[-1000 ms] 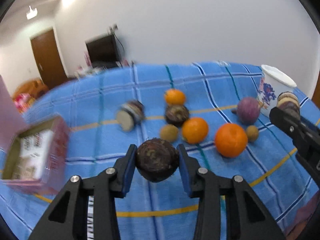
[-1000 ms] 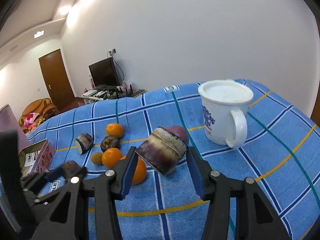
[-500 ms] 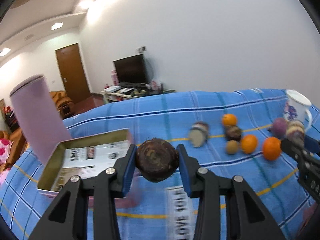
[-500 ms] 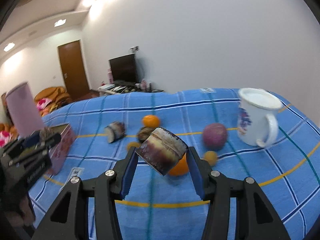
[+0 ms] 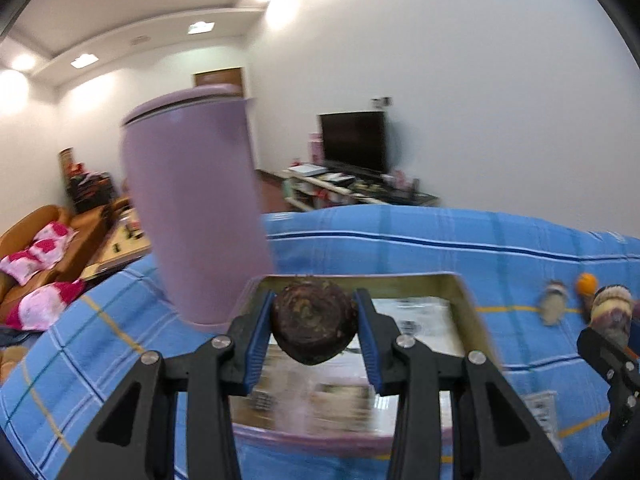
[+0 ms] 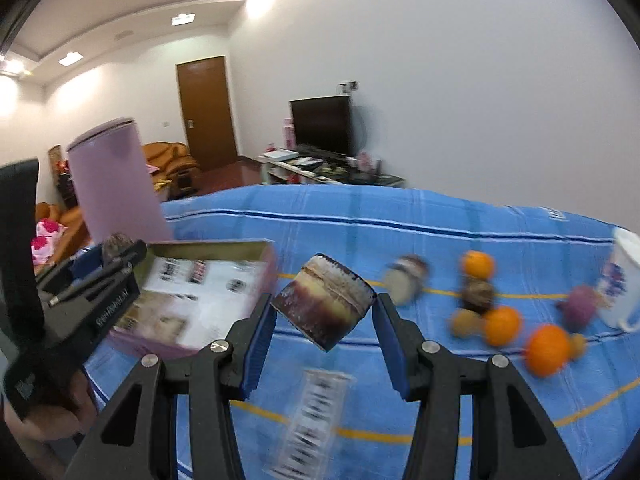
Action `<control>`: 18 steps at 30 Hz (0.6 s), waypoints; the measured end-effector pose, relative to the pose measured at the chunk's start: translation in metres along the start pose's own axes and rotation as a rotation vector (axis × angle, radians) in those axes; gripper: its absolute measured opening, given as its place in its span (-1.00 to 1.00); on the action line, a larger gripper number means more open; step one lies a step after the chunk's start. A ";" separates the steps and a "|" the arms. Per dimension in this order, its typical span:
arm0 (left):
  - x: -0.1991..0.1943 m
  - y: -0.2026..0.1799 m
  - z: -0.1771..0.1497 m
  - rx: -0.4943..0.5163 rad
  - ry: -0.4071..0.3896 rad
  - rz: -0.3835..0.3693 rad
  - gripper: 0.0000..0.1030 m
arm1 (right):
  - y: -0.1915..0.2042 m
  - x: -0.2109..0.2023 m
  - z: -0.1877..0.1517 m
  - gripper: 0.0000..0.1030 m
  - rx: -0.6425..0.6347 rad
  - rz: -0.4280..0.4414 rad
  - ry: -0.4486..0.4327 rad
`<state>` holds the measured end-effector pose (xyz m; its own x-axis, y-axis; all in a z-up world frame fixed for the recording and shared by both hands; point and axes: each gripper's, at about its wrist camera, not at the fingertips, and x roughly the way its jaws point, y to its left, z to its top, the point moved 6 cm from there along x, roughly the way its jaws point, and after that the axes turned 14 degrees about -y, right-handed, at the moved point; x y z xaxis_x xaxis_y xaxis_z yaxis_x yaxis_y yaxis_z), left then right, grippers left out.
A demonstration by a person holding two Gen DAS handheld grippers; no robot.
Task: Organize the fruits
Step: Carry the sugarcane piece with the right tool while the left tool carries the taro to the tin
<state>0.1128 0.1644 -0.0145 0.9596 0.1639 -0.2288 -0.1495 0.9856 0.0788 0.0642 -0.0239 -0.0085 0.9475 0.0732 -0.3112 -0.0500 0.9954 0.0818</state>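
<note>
While I look through the left wrist camera, my left gripper (image 5: 316, 330) is clenched on a dark round fruit (image 5: 314, 322), and it hangs above the open box (image 5: 472, 312), which lies at 6 o'clock. A tall purple cup (image 5: 192, 208) stands at 10 o'clock, touching the box corner as far as I can tell.

From the right wrist camera, my right gripper (image 6: 325, 338) grasps a striped cut piece (image 6: 326, 305) between its pads, over the cloth, with the box (image 6: 208, 292) at 9 o'clock. I judge the task is at its beginning: the box holds only printed paper, and oranges (image 6: 547, 350) with other fruits wait at 3 o'clock near a white mug (image 6: 622, 280).

Everything rests on a blue checked cloth (image 6: 400, 216); behind it I see a television (image 6: 322, 124), a brown door (image 6: 206, 110) and white walls.
</note>
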 end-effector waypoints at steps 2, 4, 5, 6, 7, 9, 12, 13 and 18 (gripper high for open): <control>0.006 0.019 -0.002 -0.018 0.011 0.040 -0.18 | 0.019 0.013 0.002 0.01 0.002 0.016 -0.011; 0.013 0.032 -0.006 -0.019 0.026 0.079 -0.18 | 0.037 0.029 0.000 0.01 0.024 0.048 0.003; 0.015 0.037 -0.009 -0.012 0.036 0.101 -0.18 | 0.043 0.035 -0.001 0.01 0.027 0.057 0.013; 0.018 0.039 -0.012 -0.003 0.045 0.110 -0.18 | 0.052 0.041 -0.003 0.01 0.021 0.062 0.021; 0.020 0.041 -0.015 0.008 0.055 0.121 -0.18 | 0.062 0.049 -0.007 0.01 0.004 0.070 0.030; 0.023 0.044 -0.018 0.015 0.068 0.132 -0.18 | 0.073 0.057 -0.011 0.01 -0.018 0.088 0.043; 0.027 0.038 -0.024 0.042 0.091 0.126 -0.18 | 0.078 0.064 -0.018 0.01 -0.029 0.113 0.063; 0.028 0.036 -0.025 0.055 0.095 0.128 -0.18 | 0.078 0.067 -0.021 0.01 -0.038 0.120 0.076; 0.033 0.034 -0.033 0.065 0.137 0.120 -0.18 | 0.080 0.070 -0.027 0.02 -0.029 0.153 0.110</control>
<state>0.1312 0.2047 -0.0511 0.8937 0.2888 -0.3433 -0.2413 0.9546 0.1750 0.1175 0.0630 -0.0494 0.8877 0.2290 -0.3994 -0.2018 0.9733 0.1094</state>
